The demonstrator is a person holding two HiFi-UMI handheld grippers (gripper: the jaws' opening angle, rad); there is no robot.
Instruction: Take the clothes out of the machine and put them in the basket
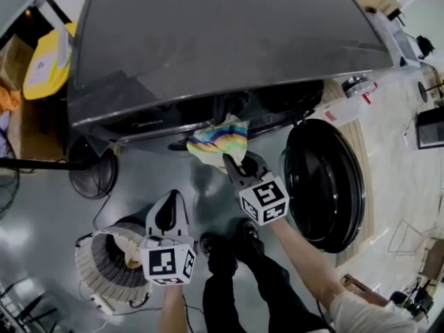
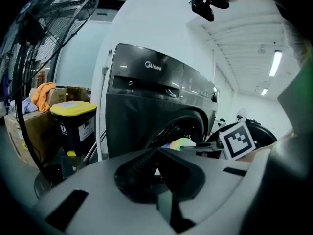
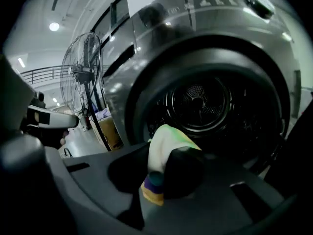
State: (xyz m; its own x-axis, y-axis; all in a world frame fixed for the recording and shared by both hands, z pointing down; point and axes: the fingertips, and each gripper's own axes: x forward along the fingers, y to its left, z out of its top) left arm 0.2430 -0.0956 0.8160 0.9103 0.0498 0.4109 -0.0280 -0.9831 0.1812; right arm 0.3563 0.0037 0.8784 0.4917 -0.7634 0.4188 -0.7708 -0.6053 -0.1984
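Observation:
A rainbow-striped cloth [image 1: 220, 139] hangs just outside the dark grey washing machine [image 1: 208, 40], in front of its opening. My right gripper [image 1: 234, 164] is shut on the cloth's lower edge. In the right gripper view the cloth [image 3: 168, 138] bulges up between the pads of the right gripper [image 3: 159, 155], with the drum [image 3: 198, 102] behind it. My left gripper [image 1: 170, 210] is lower left, beside the woven basket [image 1: 104, 276], shut with nothing in it. In the left gripper view the left gripper [image 2: 156, 155] points at the machine front, with the cloth [image 2: 181, 143] beyond.
The round machine door [image 1: 326, 186] stands swung open at the right. A floor fan [image 1: 94, 172] stands left of the machine, next to a yellow-lidded bin [image 1: 45, 61] and cardboard boxes. The person's legs and shoes [image 1: 229, 248] are between the basket and the door.

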